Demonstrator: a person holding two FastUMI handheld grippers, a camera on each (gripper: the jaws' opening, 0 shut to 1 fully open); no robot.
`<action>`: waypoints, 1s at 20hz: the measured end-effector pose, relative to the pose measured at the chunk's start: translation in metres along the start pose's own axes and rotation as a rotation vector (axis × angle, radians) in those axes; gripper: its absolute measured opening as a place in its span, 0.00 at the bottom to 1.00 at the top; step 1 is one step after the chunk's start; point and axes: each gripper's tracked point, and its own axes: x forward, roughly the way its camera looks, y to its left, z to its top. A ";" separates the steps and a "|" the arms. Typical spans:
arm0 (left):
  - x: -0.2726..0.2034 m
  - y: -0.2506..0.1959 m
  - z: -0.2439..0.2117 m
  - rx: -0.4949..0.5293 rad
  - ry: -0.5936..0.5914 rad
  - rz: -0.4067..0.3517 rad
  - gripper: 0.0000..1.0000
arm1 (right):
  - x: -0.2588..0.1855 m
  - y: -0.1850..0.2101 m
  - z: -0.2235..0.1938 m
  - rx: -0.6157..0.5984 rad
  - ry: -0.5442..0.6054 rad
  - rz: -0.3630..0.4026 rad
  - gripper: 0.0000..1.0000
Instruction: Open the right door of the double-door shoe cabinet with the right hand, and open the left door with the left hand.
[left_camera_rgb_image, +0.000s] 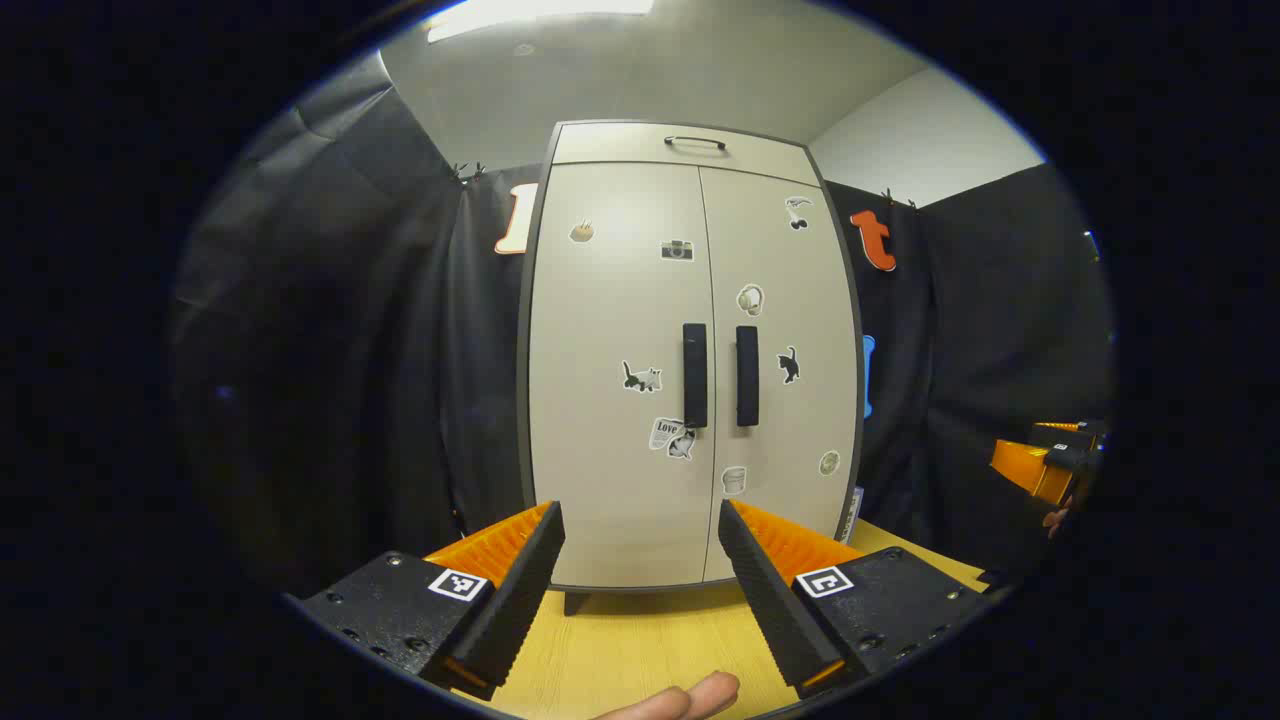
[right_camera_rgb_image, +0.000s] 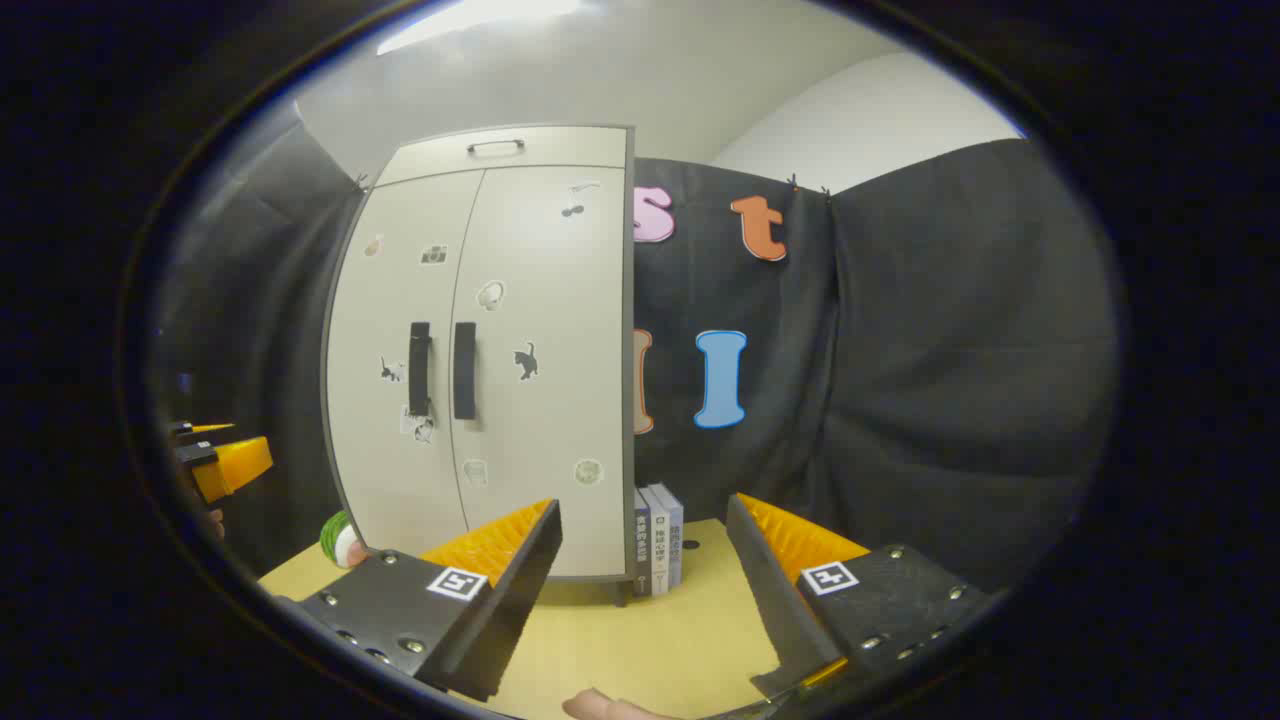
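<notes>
standing closed: double-door shoe cabinet, both grippers held off

shoe cabinet (left_camera_rgb_image: 690, 350): upright on the wooden tabletop (left_camera_rgb_image: 650, 640), both doors shut, stickers scattered over the fronts. seen square-on in the left gripper view, off to the left in the right gripper view.

right door (right_camera_rgb_image: 540, 370) and left door (left_camera_rgb_image: 615, 370): met at the centre seam, hinges judged to be on the outer edges.

books (right_camera_rgb_image: 657, 540): stood upright just beside the cabinet's right flank.

right handle (right_camera_rgb_image: 465, 370) and left handle (left_camera_rgb_image: 695, 375): two dark bars, long axis vertical, side by side at the seam, at mid height.

left gripper (left_camera_rgb_image: 640, 560): jaws spread wide, nothing held; left handle lies ahead and above, nearly centred.

right gripper (right_camera_rgb_image: 645, 560): jaws likewise wide and empty; right handle lies ahead, up and to the left, so a leftward swing is judged necessary.

each handle is judged best taken with fingers either side of the vertical bar, by the hand on its own side.
</notes>
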 end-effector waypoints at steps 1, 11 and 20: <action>0.000 -0.002 0.001 0.001 -0.002 0.000 0.96 | 0.000 0.000 0.000 0.003 -0.001 0.001 0.98; -0.001 -0.009 0.000 -0.018 -0.007 -0.012 0.96 | -0.014 0.003 -0.006 -0.016 0.001 0.039 0.98; -0.005 -0.017 -0.009 -0.023 -0.008 -0.058 0.96 | -0.004 0.004 -0.018 -0.020 0.023 0.031 0.96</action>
